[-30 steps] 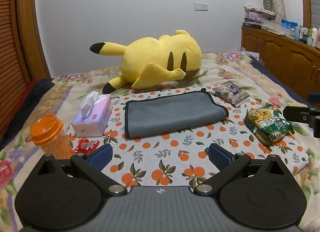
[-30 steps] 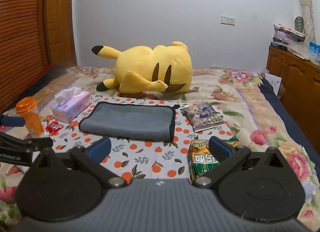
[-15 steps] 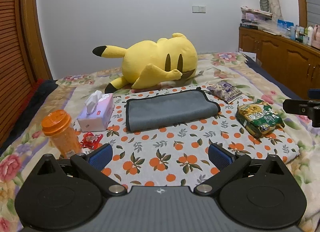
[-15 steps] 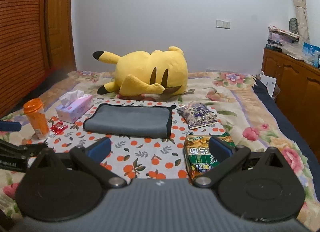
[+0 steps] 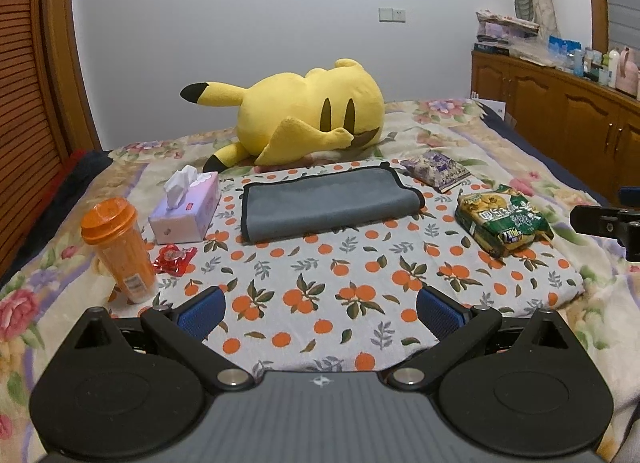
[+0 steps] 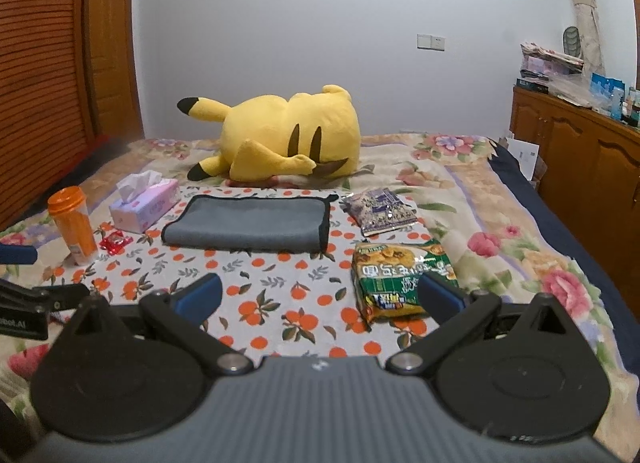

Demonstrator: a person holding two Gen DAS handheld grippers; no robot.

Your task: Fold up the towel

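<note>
Both grippers are pulling back from the bed: across the last second the grey towel [image 5: 328, 203] shrinks in each wrist view and more of the orange-print cloth [image 5: 320, 283] opens up in front of the fingers, and the orange bottle [image 5: 118, 249] now shows in full at the left where before it was cut off low in the frame. The towel itself has not shifted; it lies folded on the cloth, just in front of the yellow Pikachu plush [image 5: 304, 115], with the tissue box [image 5: 186, 209] beside its left end and the purple snack packet [image 5: 436, 171] off its right end. The left gripper [image 5: 320, 309] hangs over the near part of the cloth, blue pads spread wide, holding nothing and touching nothing. The right gripper [image 6: 320, 295] is just as wide apart and empty; its right finger [image 6: 442, 295] sits in front of the green snack bag [image 6: 400, 277] in the picture, though contact cannot be told. The red candy wrapper [image 5: 174, 259] lies between the bottle and the tissue box. In the left wrist view the other gripper peeks in at the right edge, well clear of the towel.
</note>
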